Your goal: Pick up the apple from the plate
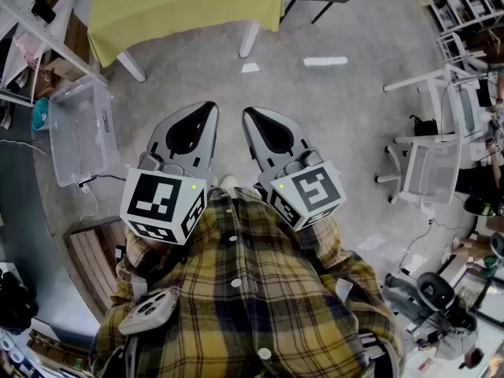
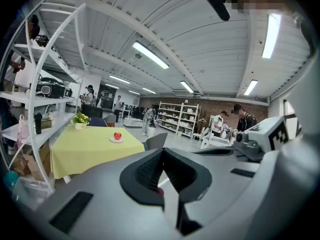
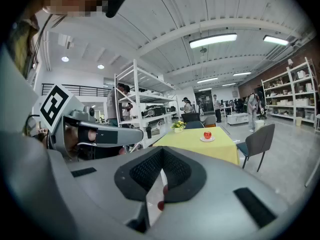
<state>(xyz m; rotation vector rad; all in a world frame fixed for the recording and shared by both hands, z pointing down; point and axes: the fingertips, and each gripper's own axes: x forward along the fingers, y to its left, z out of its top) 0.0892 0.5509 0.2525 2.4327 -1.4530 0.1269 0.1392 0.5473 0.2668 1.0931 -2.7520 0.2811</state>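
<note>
Both grippers are empty right now, and nothing's been done with the apple yet. On the left gripper (image 2: 162, 152) the two fingers are squeezed together at the tips. The black ribbed pads (image 2: 149, 171) form a closed V with nothing pinched in it. Through the slit lower down you can only see bits of floor. The right gripper (image 3: 161, 152) is the same: its pads (image 3: 150, 170) meet at the tip, hold nothing and touch nothing.

The apple (image 2: 117, 135) is way out past the fingertips. In the left gripper view it's ahead and off to the left of the closed tips. It sits on a small white plate (image 2: 117, 140) on the table with the yellow cloth (image 2: 85, 151), well apart from the fingers. In the right gripper view the same apple (image 3: 207, 134) and plate (image 3: 207, 139) are ahead and to the right of the tips. A little pot of yellow flowers (image 3: 178, 126) sits further left on the table (image 3: 197, 146), and a grey chair (image 3: 257, 144) stands just beside the table's right corner.

In the head view, the left gripper (image 1: 209, 109) and right gripper (image 1: 249, 115) are held side by side in front of a plaid shirt (image 1: 252, 298). Their tips angle toward each other, close but not touching. They point toward the yellow table (image 1: 181, 6) beyond the tips, with bare floor under the fingers.
</note>
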